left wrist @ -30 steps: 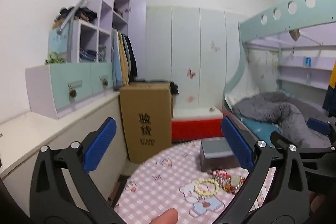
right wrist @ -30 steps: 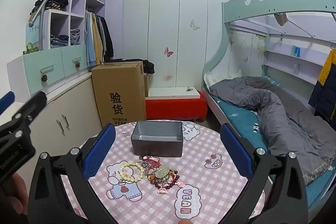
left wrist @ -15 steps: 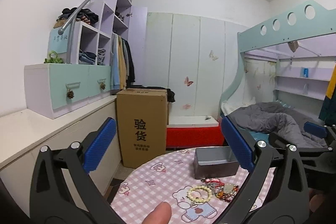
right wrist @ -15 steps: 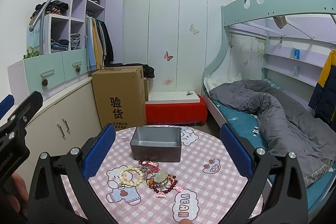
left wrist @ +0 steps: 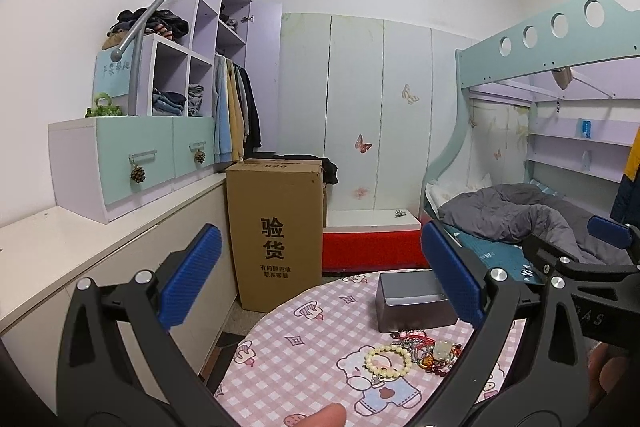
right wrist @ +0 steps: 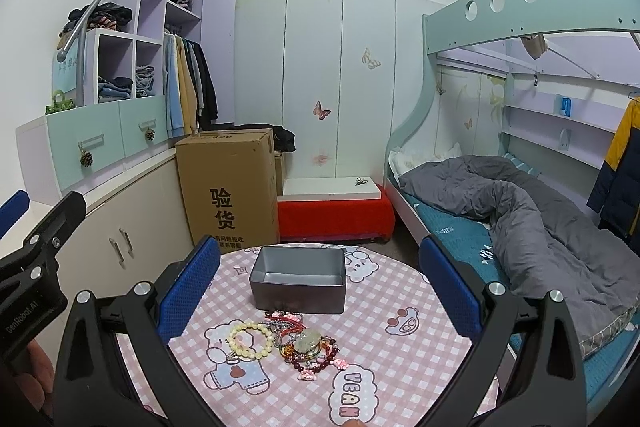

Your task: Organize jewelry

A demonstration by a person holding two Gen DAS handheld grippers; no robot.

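A pile of jewelry lies on the round pink checked table: a cream bead bracelet on the left, red and dark bead strings and a pale jade pendant on the right. An open grey metal box stands just behind the pile. My right gripper is open and empty, held above the table over the box and pile. My left gripper is open and empty, further left and higher; the bracelet, the pile and the box show at its lower right.
A tall cardboard box stands on the floor behind the table, beside a low red-and-white bench. White cabinets run along the left. A bunk bed with a grey quilt fills the right. The left gripper's body is at the right view's left edge.
Both grippers have drawn back and tilted a little, so the table and jewelry sit lower and nearer in both views. Both stayed open; nothing on the table has moved.
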